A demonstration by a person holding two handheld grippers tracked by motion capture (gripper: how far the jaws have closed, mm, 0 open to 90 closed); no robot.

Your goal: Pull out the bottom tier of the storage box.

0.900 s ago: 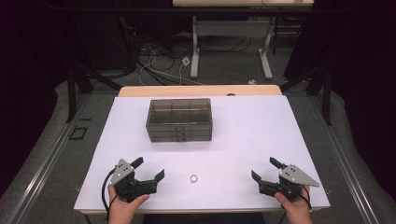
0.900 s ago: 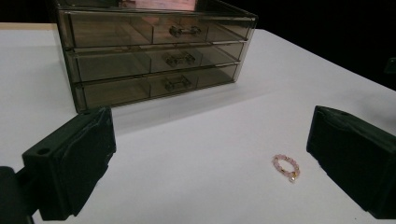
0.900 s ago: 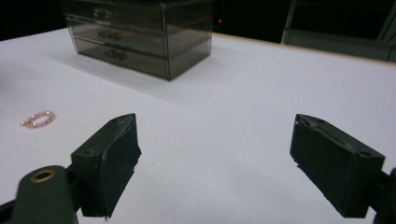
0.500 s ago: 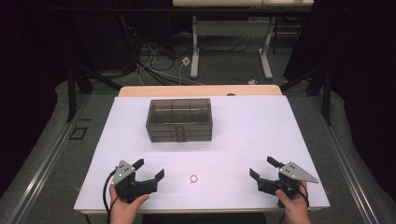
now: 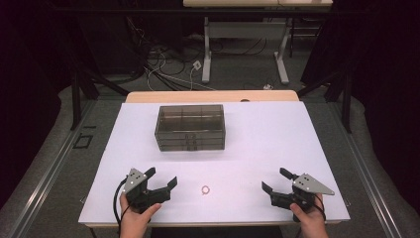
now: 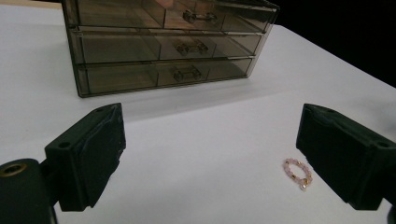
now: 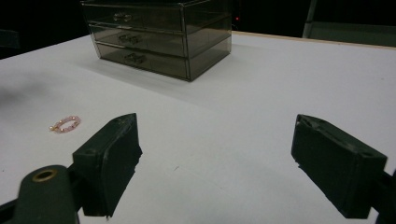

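Observation:
A small pink bead bracelet (image 5: 206, 189) lies on the white table near the front, between my two hands. It also appears in the left gripper view as the bracelet (image 6: 297, 172) just inside the right-hand jaw, and in the right gripper view as the bracelet (image 7: 65, 124) off to the left. My left gripper (image 5: 161, 179) rests at the front left, open and empty. At the front right my right gripper (image 5: 276, 180) stands open too, nothing between its jaws. A smoky clear drawer box (image 5: 190, 127) with three shut drawers stands at mid table.
The white table top (image 5: 267, 139) ends in a wooden strip at the back. Beyond it are desk legs (image 5: 206, 54) and loose cables on the floor. Dark frames stand at both sides.
Both hands have shifted only slightly near the front edge; the bracelet and the drawer box lie where they were.

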